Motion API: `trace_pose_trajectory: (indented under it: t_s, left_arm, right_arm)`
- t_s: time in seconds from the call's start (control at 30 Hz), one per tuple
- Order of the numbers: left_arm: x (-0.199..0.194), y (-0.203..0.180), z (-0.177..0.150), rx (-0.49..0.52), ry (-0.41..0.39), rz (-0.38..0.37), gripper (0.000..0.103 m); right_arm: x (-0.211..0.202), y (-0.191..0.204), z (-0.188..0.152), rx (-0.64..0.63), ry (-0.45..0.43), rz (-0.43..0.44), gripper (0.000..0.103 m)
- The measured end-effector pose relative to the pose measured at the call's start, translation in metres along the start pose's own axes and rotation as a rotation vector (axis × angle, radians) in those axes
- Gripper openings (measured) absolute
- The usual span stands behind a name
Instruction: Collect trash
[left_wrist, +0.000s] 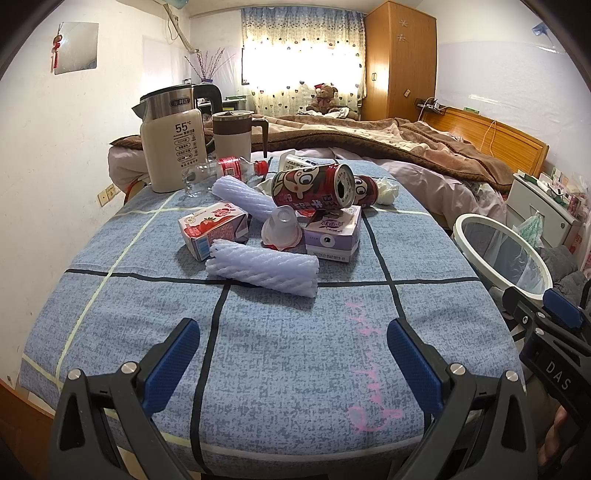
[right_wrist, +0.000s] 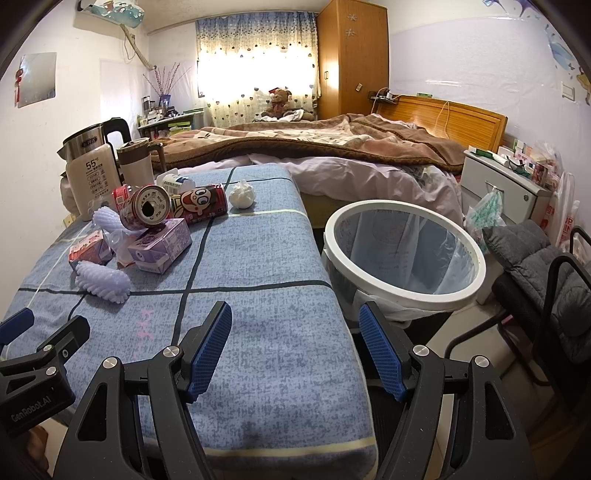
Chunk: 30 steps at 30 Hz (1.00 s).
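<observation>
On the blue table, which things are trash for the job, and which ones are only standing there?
Trash and its target: foam sleeve, strawberry carton, purple carton, jelly cup, two red cans, plastic bottle, crumpled tissue, bin.

Only standing there: kettle, mug.

A heap of trash lies mid-table: two red cartoon cans (left_wrist: 314, 186) on their sides, a strawberry carton (left_wrist: 212, 229) left, a purple carton (left_wrist: 334, 234) right, an upturned clear cup (left_wrist: 280, 230) between, and a white foam sleeve (left_wrist: 262, 269) nearest. A white-rimmed bin (right_wrist: 406, 251) stands right.
</observation>
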<state>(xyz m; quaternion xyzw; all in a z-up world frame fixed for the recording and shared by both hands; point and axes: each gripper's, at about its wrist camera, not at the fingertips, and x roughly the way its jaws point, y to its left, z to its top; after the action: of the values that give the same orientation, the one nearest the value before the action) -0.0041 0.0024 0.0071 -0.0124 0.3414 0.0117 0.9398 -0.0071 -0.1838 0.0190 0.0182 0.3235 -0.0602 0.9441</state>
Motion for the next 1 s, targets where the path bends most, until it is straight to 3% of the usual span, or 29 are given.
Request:
trace_pose_trajectory:
  t_s: [1.0]
  left_arm:
    - [0.0039, 0.0031, -0.0028, -0.001, 0.012, -0.004, 0.103]
  right_arm:
    - [0.0018, -0.0014, -0.0004, -0.002, 0.010, 0.004, 0.072]
